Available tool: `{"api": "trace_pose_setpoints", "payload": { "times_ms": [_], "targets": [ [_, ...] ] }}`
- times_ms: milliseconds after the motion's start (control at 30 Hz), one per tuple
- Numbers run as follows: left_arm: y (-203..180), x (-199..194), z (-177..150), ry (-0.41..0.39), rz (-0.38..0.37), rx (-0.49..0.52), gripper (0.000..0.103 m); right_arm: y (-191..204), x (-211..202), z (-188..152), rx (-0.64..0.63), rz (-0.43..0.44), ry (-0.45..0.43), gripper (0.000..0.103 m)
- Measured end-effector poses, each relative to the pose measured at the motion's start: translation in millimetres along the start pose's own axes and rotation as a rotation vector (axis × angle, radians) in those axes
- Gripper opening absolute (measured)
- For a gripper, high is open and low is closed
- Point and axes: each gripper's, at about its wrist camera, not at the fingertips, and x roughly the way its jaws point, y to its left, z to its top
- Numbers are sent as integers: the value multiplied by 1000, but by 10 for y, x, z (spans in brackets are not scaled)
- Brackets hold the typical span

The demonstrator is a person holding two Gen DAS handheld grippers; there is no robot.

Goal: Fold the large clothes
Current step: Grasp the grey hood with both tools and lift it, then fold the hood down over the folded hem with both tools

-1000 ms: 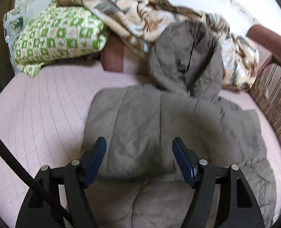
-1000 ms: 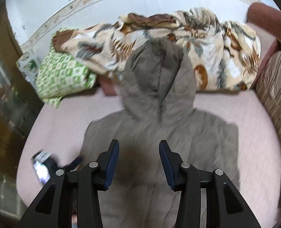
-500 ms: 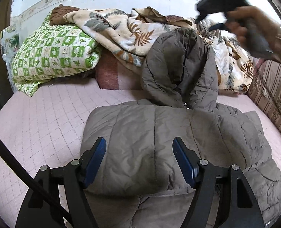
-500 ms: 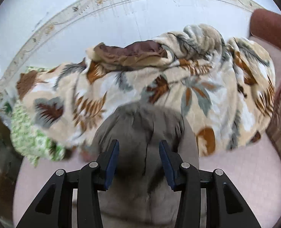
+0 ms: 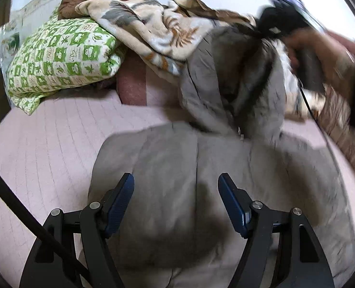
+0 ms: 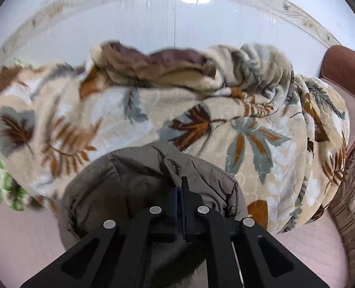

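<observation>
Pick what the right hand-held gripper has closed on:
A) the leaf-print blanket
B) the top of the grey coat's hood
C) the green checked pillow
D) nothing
B: in the right wrist view the right hand-held gripper is pinched shut on a fold at the top of the grey coat's hood, with the leaf-print blanket behind it.

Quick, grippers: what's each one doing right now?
Left gripper: open, empty, over the coat.
Right gripper: shut on the hood.
</observation>
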Motion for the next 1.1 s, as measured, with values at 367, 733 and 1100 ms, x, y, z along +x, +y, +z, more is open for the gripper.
{"api": "trace_pose_setpoints", "payload": {
  "times_ms": [367,733,1100],
  "targets": [
    [-92,-101,969,-81,-181,-162,72,-178,-1253,-473,-32,200,-116,2],
    [-41,-846,221,-116,-212,-128,72,-82,-2566,-1818,-83,312,-177,2],
    [-397,-556,-240,-52,-175,-2,72,-32,-2082,-3167,-45,300,136,2]
  ]
}}
